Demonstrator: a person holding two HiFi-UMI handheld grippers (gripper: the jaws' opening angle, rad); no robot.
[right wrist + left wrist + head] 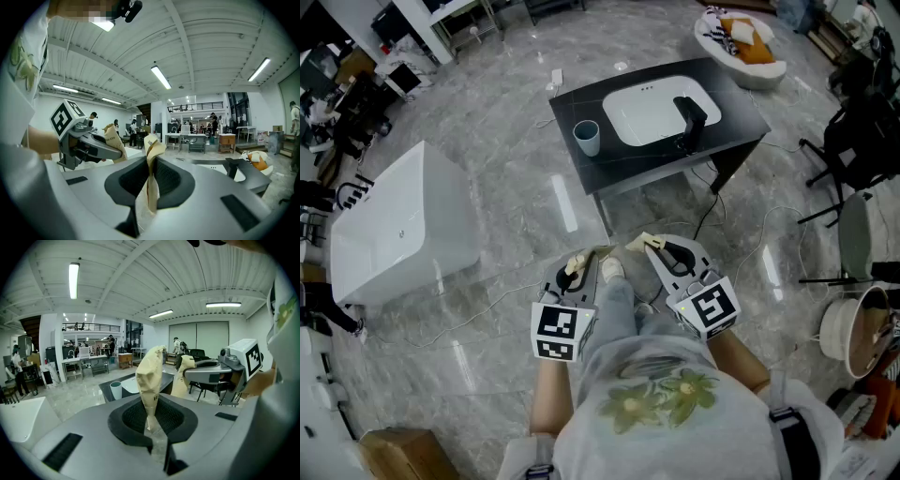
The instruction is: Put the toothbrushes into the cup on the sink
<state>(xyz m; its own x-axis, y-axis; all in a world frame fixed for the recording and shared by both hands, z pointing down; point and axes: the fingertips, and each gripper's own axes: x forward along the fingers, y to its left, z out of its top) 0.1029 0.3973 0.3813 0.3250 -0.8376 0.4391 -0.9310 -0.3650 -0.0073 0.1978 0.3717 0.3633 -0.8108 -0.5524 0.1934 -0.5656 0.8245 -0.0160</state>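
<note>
Head view showed me standing back from the sink (639, 117), with the cup (587, 137) on the dark counter (741, 124) at the basin's left, well apart from both tools. My left gripper (575, 265) was clamped on a toothbrush (150, 380) in a tan paper wrapper. The pads pinched its lower part so that the long end stood up and forward, clear of the jaws; I judged that this grip would let the free end enter the cup first. My right gripper (649, 246) was closed the same way on a second toothbrush (152, 161), also wrapped and upright. I held the two side by side before my body, tips toward the sink, near each other but apart as far as I could tell. Neither was in the cup yet, so the walk up to it was the step in hand, and the thin paper might slip between the pads.
</note>
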